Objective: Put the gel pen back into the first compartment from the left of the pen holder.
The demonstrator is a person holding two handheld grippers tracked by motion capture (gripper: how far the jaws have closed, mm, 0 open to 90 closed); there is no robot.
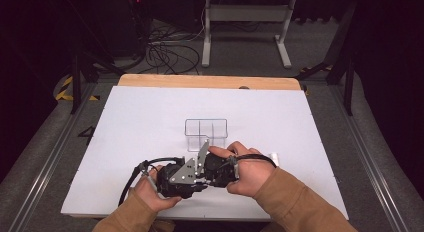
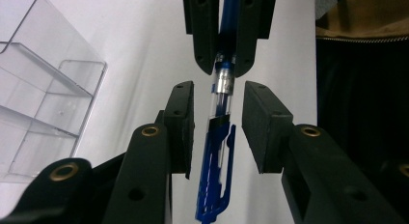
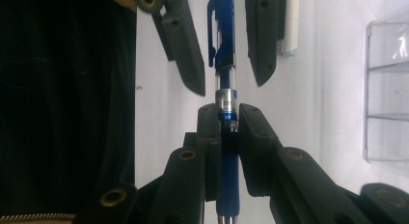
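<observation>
A blue pen [image 3: 225,89] with a clear barrel and a blue clip is held level between the two grippers, low over the white tabletop. My right gripper [image 3: 226,115] is shut on the pen's blue grip section, just behind the silver ring. Facing it, my left gripper [image 2: 218,91] stands around the clip end of the pen [image 2: 219,137]. Its pads [image 2: 181,118] show a small gap to the barrel on each side. In the high view the two grippers, left [image 1: 182,178] and right [image 1: 220,169], meet nose to nose near the front edge.
A clear plastic organizer [image 1: 206,133] with several compartments stands just beyond the hands, mid-table. A small white cylinder [image 1: 273,157] lies to the right of the right hand. The white board [image 1: 150,112] has open room left, right and behind. Brown sleeves come in from below.
</observation>
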